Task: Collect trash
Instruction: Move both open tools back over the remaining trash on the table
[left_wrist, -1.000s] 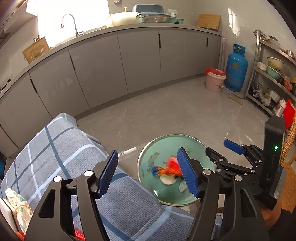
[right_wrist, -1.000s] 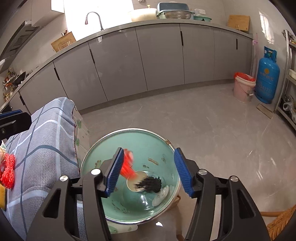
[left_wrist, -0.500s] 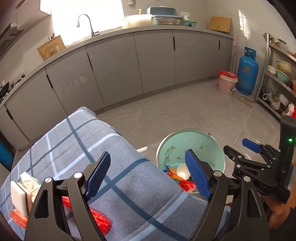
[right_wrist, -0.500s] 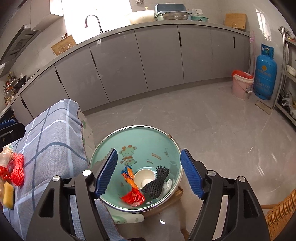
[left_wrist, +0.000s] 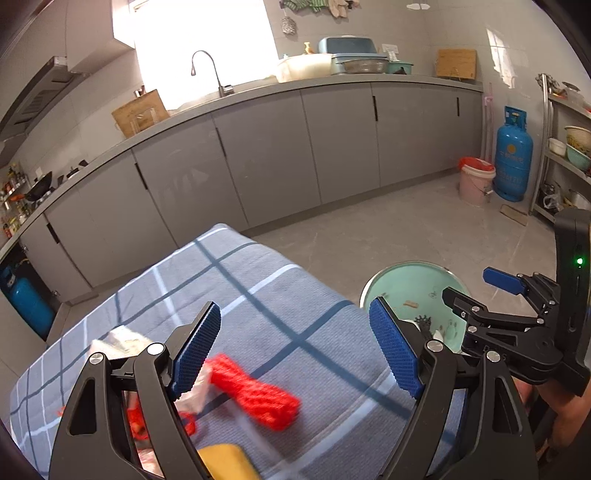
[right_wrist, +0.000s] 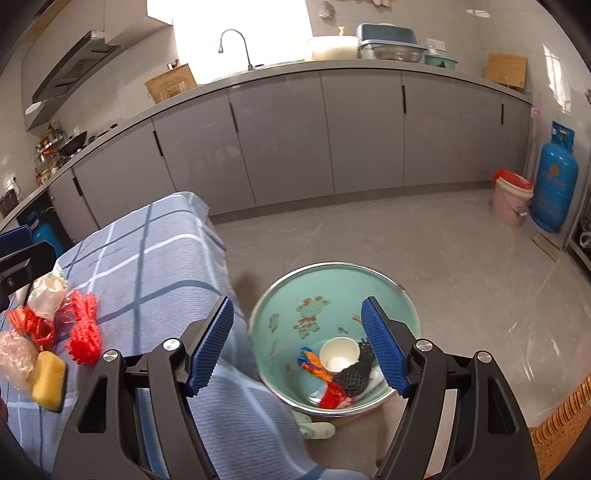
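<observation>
A: On the checked cloth (left_wrist: 258, 295) over the table, you have trash left: a red net (left_wrist: 255, 395), crumpled clear wrappers (right_wrist: 46, 295), red plastic scraps (right_wrist: 31, 326) and a yellow sponge (right_wrist: 48, 374).

B: And the basin?

A: Green basin (right_wrist: 332, 295) sits low beside the table. Inside it: a white cup (right_wrist: 339, 355), a black net (right_wrist: 354, 373), an orange-and-blue wrapper (right_wrist: 314, 363), something red at the bottom.

B: Grippers?

A: Your left gripper (left_wrist: 295, 349) is spread wide, empty, above the red net. Your right gripper (right_wrist: 297, 347) is wide too, nothing between the pads, over the basin's near rim.

B: Progress?

A: Roughly half, I'd judge. Table pile is next.
</observation>
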